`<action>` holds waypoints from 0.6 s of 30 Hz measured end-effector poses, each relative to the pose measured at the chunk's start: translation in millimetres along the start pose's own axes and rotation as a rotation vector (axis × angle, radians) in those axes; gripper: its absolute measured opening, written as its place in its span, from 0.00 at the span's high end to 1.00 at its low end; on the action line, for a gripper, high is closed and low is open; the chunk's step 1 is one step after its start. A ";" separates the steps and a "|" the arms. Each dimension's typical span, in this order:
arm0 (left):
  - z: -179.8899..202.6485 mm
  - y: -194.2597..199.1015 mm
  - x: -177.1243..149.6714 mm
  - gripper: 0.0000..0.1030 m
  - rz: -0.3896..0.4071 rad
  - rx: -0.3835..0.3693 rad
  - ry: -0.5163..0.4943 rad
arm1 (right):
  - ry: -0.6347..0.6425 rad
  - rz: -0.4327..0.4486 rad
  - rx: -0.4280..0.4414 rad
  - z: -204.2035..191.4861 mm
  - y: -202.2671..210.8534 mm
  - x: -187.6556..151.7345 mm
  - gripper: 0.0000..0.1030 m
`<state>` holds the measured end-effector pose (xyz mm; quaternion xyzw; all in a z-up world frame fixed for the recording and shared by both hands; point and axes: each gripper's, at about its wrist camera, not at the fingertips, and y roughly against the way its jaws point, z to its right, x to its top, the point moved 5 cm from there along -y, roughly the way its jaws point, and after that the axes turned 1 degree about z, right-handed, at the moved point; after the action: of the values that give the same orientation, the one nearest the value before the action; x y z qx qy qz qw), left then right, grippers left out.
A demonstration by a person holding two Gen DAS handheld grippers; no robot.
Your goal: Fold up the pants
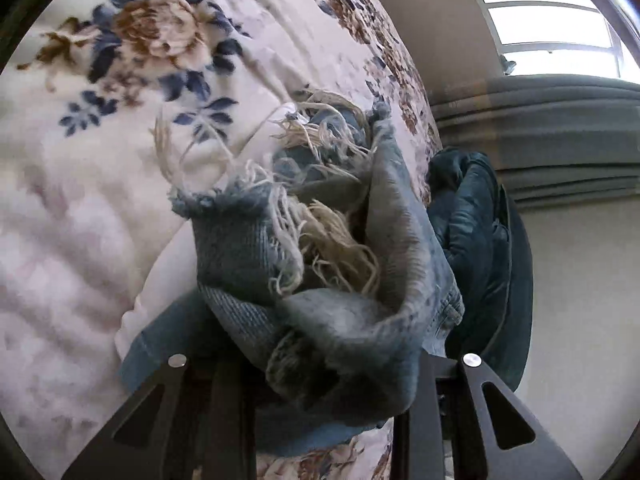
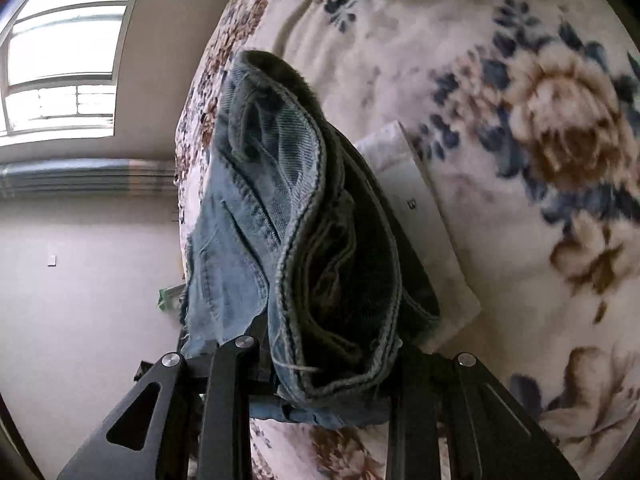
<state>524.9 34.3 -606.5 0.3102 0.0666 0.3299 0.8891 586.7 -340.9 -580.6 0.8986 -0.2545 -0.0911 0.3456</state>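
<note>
The left tongs (image 1: 320,364) pinch a bunched end of the faded blue denim pants (image 1: 320,264), where frayed cream threads (image 1: 332,240) spill from the torn hem, and the cloth fills the gap between the two black fingers (image 1: 420,400). The right tongs (image 2: 324,376) are closed on a thick fold of the same pants (image 2: 304,240), with stitched seams and the dark inner side of the denim showing in layers. In both views the pants are held just above a bed covered by a pale pink blanket printed with blue and brown flowers (image 1: 132,92), and a white rectangular packet (image 2: 424,216) lies on that blanket beside the denim, partly under it. A dark teal quilted garment (image 1: 476,240) sits at the bed's edge in the left view. Behind the bed are a beige wall (image 2: 88,280), grey pleated curtains (image 1: 560,140) and a bright window with a white frame (image 2: 68,52).
</note>
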 end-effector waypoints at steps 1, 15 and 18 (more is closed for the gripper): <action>-2.0 5.5 -3.0 0.77 0.006 0.001 -0.001 | 0.009 -0.001 -0.002 -3.2 0.1 0.3 0.72; 22.2 13.0 -10.2 0.57 -0.047 0.202 -0.159 | 0.128 -0.067 -0.180 -23.9 -3.1 -8.1 0.21; 53.4 27.6 -20.2 0.06 0.006 0.391 -0.379 | 0.225 -0.024 -0.301 -36.7 15.2 -22.5 0.10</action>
<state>511.4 10.8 -549.2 0.5325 -0.0394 0.2494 0.8079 574.0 -317.7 -543.3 0.8442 -0.1871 -0.0310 0.5013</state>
